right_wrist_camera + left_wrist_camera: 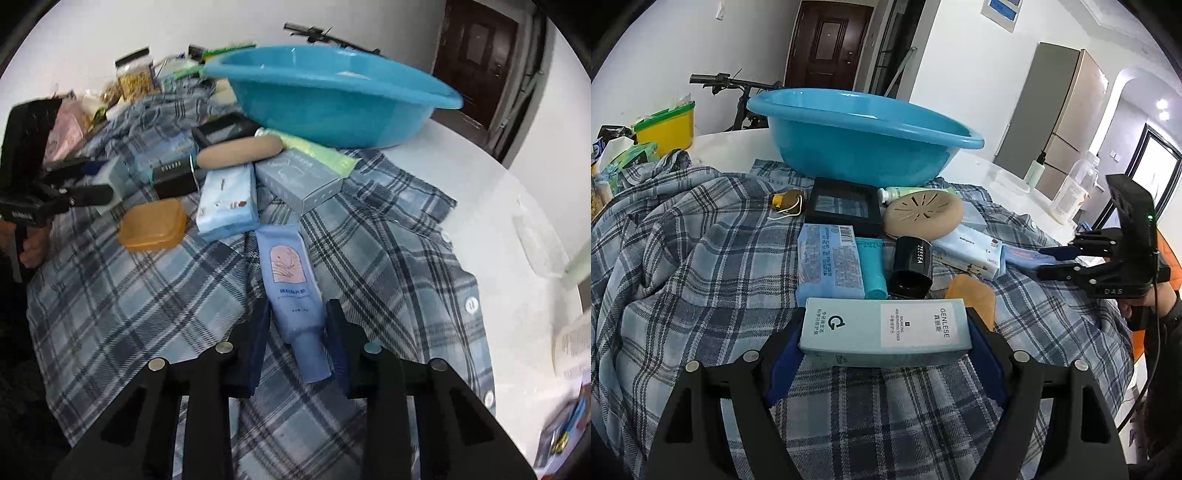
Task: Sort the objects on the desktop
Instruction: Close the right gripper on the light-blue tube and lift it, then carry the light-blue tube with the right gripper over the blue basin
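You are clamping the toner box (886, 330) endwise in the left gripper (886, 354) near the surface's front edge while the right gripper (297, 332), fingers parted, is straddling the blue tube (290, 280), which could roll free on the loose plaid shirt (388, 251).

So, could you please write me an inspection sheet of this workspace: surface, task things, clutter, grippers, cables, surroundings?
Surface: white round table partly covered by a blue plaid cloth.
Job's things: large blue plastic basin at the back; pale blue GENLESE toner box; lavender squeeze tube; black ZEESEA jar; orange square lidded box; tan round perforated disc; black picture frame.
Clutter: yellow tub, clear plastic bottle.
Grippers: left gripper closed on the toner box; right gripper astride the tube, contact unclear.
Cables: thin black cable hanging below the right gripper.
Surroundings: dark brown door, bicycle, refrigerator.
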Motion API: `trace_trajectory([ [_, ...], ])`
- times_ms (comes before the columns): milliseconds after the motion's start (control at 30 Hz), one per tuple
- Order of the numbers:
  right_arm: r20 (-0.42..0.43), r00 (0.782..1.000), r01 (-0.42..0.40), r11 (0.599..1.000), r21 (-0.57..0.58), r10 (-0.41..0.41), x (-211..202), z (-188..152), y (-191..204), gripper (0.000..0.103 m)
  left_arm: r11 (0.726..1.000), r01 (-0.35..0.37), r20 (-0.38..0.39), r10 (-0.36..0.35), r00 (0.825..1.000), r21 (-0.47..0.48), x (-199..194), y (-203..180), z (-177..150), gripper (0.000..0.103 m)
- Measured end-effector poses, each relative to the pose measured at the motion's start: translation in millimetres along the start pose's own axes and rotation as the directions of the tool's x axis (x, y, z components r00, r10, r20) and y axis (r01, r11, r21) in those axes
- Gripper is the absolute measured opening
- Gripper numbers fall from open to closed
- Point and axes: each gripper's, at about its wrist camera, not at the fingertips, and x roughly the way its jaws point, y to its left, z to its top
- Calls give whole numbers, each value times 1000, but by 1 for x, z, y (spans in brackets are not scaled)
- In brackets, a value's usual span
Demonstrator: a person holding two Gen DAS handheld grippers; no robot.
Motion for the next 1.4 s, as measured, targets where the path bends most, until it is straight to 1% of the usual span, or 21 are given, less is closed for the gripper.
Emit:
trace_trajectory([
  [100,30,1000,3,1000,23,-4,-14,-5,1,29,1000,1,8,-1,1000,-1,-2,0,0,82],
  [233,86,996,-12,998,62,7,-32,-12,1,29,1000,10,29,-10,1000,-6,-7,0,1,82],
  [433,174,985,-38,994,101,20,-46,-14,6,29,1000,-10,74,9,997,1,-28,0,9,82],
  [500,224,974,-56,992,110,30,-53,-14,6,28,1000,-14,90,13,996,8,-36,-1,14,82],
  [567,259,966,-52,991,127,17,-58,-11,7,28,1000,-24,107,23,994,10,-44,-1,19,82],
  [600,276,961,-66,989,130,28,-60,-11,6,28,1000,-26,114,24,993,12,-47,-1,21,82],
  [800,386,922,-98,984,149,33,-78,8,4,27,999,-38,143,35,989,14,-61,-2,41,82],
  [833,402,915,-101,984,145,35,-81,13,5,27,999,-41,150,38,988,20,-64,-3,46,82],
  [900,422,906,-109,985,132,43,-84,22,6,20,998,-55,163,49,985,33,-68,-5,55,82],
  [933,437,899,-109,985,132,41,-86,26,6,19,997,-63,174,55,983,43,-72,-7,61,82],
  [967,454,889,-128,983,132,55,-87,33,5,19,997,-67,180,58,982,49,-74,-8,65,82],
  [1000,456,887,-146,981,128,72,-86,39,3,19,996,-71,187,60,981,53,-76,-10,70,82],
  [1033,446,894,-115,984,135,43,-84,46,3,19,996,-74,193,62,979,57,-77,-11,74,82],
  [1067,421,907,-73,986,148,3,-81,51,3,19,995,-81,196,67,978,62,-78,-12,79,82],
  [1100,393,920,-62,987,150,-2,-76,54,3,19,994,-90,197,75,978,66,-78,-13,82,82],
  [1167,365,931,-15,992,125,-32,-71,49,12,21,994,-84,197,68,978,71,-77,-14,82,82],
  [1200,330,943,2,995,104,-36,-64,45,18,22,994,-80,196,64,979,72,-76,-13,81,82],
  [1233,293,955,19,996,93,-46,-56,40,23,27,994,-80,195,64,979,73,-75,-13,79,82],
  [1267,256,965,33,996,81,-52,-47,35,27,30,994,-83,190,68,979,74,-72,-12,78,82],
  [1333,206,978,21,999,41,-29,-30,26,38,31,994,-82,179,68,981,70,-65,-10,76,82],
  [1400,163,987,14,1000,8,-15,-14,21,44,31,995,-74,167,61,984,71,-58,-9,74,82],
])
